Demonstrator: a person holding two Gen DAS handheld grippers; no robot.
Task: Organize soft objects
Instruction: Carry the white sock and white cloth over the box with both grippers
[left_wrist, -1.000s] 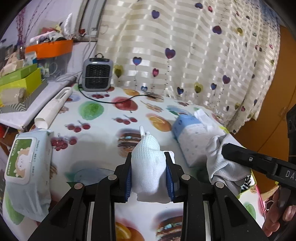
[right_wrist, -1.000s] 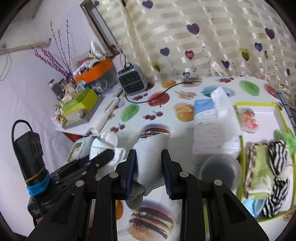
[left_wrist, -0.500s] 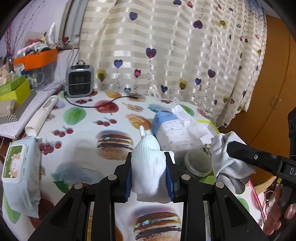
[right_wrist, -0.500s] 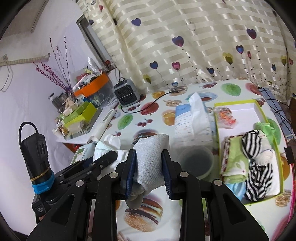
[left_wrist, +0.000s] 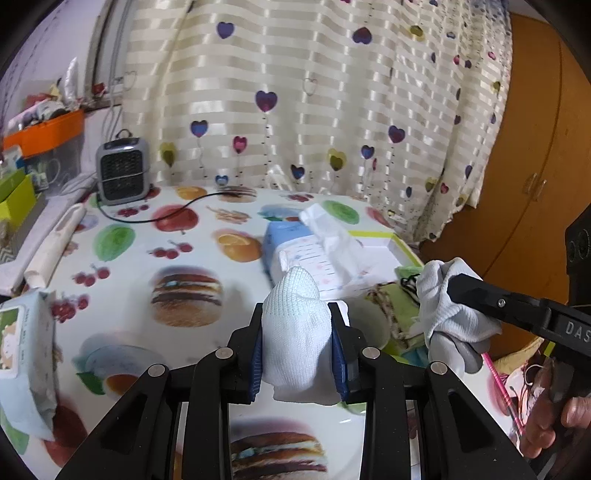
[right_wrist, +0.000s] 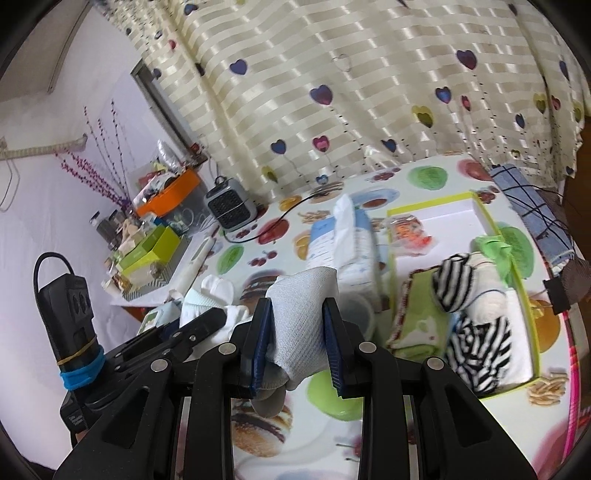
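- The left gripper (left_wrist: 298, 345) is clamped on a white sock (left_wrist: 295, 332); the blue pads press both its sides.
- The white sock stands with its long axis running away from the camera, along the fingers; its rounded knit end points forward and up, past the fingertips, and its loose end hangs below the pads.
- It is held off the table (left_wrist: 147, 258), in front of a tissue pack (left_wrist: 314, 254).
- The right gripper (right_wrist: 298, 341) is clamped on a grey sock (right_wrist: 301, 321), pads tight on both sides.
- The grey sock's long axis also runs along the fingers; its flat, squared end points forward and up, and a darker grey end droops under the pads.
- It hangs above the table, just left of a green-edged tray (right_wrist: 491, 229).
- In the tray lie a black-and-white striped piece (right_wrist: 472, 332), a green cloth (right_wrist: 421, 314) and a white roll (right_wrist: 487, 306), crowded together at its near end.
- A round clear container (right_wrist: 360, 310) sits between the tissue pack and the tray's near corner.
- In the left view the right gripper's body bears white letters that read "DAS" before the frame's edge cuts them off.
- A wipes pack (left_wrist: 22, 354) lies at the table's left edge; its green label has print too small to read.
- A small grey heater (left_wrist: 123, 170) stands by the curtain (left_wrist: 295, 92), its black cord trailing over the tablecloth.
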